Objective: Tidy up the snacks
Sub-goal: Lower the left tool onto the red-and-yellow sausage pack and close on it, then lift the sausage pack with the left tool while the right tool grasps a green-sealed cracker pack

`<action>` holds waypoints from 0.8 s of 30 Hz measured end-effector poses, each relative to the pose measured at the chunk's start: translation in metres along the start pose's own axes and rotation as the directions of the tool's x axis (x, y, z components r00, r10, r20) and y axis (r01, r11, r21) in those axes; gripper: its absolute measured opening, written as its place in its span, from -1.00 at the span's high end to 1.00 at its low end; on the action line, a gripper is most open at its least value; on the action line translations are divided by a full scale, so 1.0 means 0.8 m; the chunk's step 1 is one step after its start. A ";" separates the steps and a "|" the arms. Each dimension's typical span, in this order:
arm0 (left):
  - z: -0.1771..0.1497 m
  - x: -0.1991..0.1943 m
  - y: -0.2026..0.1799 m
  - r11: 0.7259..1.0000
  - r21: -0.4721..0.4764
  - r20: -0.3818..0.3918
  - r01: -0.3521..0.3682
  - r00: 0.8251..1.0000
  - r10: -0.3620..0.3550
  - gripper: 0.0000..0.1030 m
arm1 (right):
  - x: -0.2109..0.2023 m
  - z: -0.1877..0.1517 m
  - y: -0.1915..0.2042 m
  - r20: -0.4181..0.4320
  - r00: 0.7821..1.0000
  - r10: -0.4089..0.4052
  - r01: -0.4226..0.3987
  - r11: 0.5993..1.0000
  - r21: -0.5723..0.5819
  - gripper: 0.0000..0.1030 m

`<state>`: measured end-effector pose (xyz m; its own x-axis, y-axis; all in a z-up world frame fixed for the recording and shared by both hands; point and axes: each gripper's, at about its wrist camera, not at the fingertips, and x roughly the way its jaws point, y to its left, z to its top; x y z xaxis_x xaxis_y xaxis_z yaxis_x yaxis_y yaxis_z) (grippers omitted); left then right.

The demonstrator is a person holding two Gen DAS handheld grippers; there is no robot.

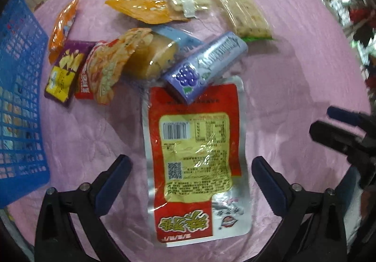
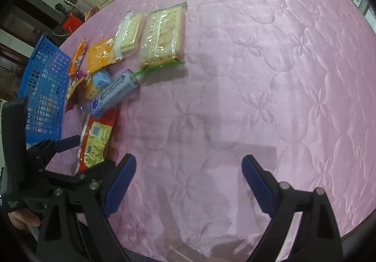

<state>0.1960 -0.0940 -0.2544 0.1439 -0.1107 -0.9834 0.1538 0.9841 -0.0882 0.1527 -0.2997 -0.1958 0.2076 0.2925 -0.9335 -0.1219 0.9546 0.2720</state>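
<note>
Snacks [image 1: 150, 50] beside blue basket [image 1: 18, 102]; left tongs [image 1: 191, 165] straddle red packet [image 1: 195, 158].

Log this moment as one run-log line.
left tool: open, straddling red pouch | right tool: open, over bare pink cloth | blue basket: left of snacks

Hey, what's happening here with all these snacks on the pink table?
A person holding a gripper in each hand is sorting snacks on a pink quilted cloth. The left gripper hangs open, pointing down over a red and yellow foil packet, with a finger on either side and not touching it. The right gripper is open over bare cloth. The other snacks lie loose beside a blue basket.
</note>
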 end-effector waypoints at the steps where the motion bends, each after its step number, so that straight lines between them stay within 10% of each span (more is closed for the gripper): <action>1: -0.001 -0.001 -0.009 1.000 0.008 0.001 -0.017 1.000 0.017 -0.79 | 0.000 -0.002 0.000 -0.001 1.000 -0.003 0.003 1.000 0.000 -0.82; 8: -0.002 -0.017 -0.003 0.999 -0.018 0.028 0.039 0.999 -0.039 -0.14 | 0.003 -0.002 0.008 -0.004 1.000 -0.010 0.010 1.000 0.007 -0.82; 10: 0.003 -0.024 0.006 0.996 -0.045 0.022 0.075 0.997 -0.074 0.31 | 0.002 -0.002 0.015 -0.004 1.000 -0.009 0.009 1.000 0.003 -0.82; 24: -0.028 -0.068 -0.023 0.997 0.031 0.094 0.067 0.993 -0.070 0.47 | -0.022 0.002 0.049 0.022 0.998 -0.055 0.055 0.998 -0.035 -0.82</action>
<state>0.1635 -0.1029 -0.2028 0.2242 -0.1915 -0.9556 0.1933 0.9698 -0.1490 0.1456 -0.2673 -0.1680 0.2352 0.2411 -0.9416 -0.1444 0.9667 0.2114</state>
